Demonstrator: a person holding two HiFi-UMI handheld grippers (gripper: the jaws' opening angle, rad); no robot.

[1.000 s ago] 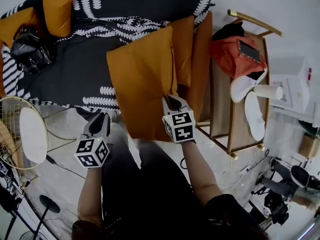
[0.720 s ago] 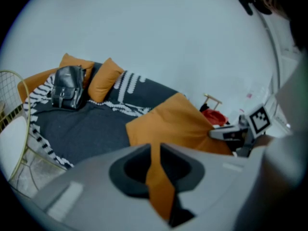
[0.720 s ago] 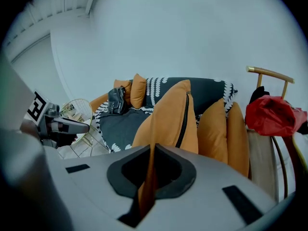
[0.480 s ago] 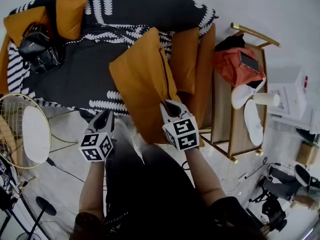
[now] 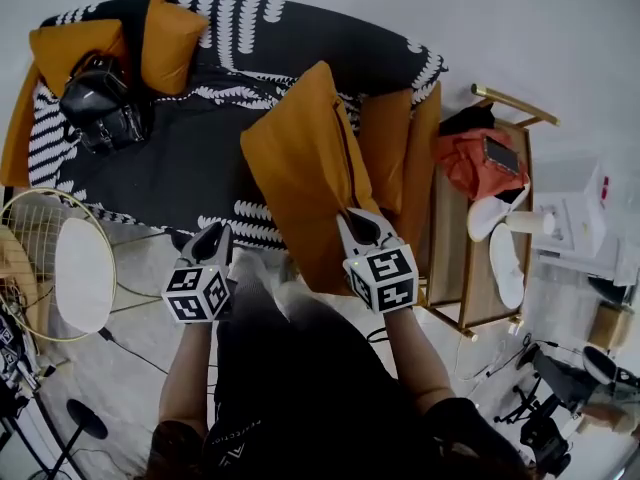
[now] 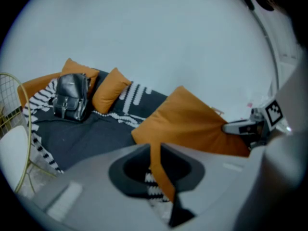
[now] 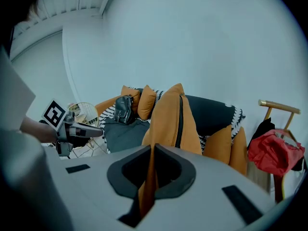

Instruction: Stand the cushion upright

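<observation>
1. A black sofa (image 5: 170, 168) with white patterning fills the upper part of the head view.
2. The orange cushion (image 5: 300, 168) is over the right half of the sofa seat. It is raised on edge, and its long axis runs from the front of the seat up toward the backrest. The top corner points at the backrest. In the right gripper view it rises steeply, with its dark zip (image 7: 180, 119) on the narrow side facing that camera. A second ago it lay flatter and showed its broad face. Now it looks narrower from above and its top corner sits higher.
3. The right gripper (image 5: 355, 223) is clamped on the cushion's near lower edge, with orange fabric pinched between its jaws. It has risen with the cushion since the earlier frame.
4. The left gripper (image 5: 215, 233) hovers near the sofa front, apart from the cushion. Its jaws are drawn together to a thin slit and grip nothing.
5. A black bag (image 5: 100, 103) lies at the sofa's left end, as before.
</observation>
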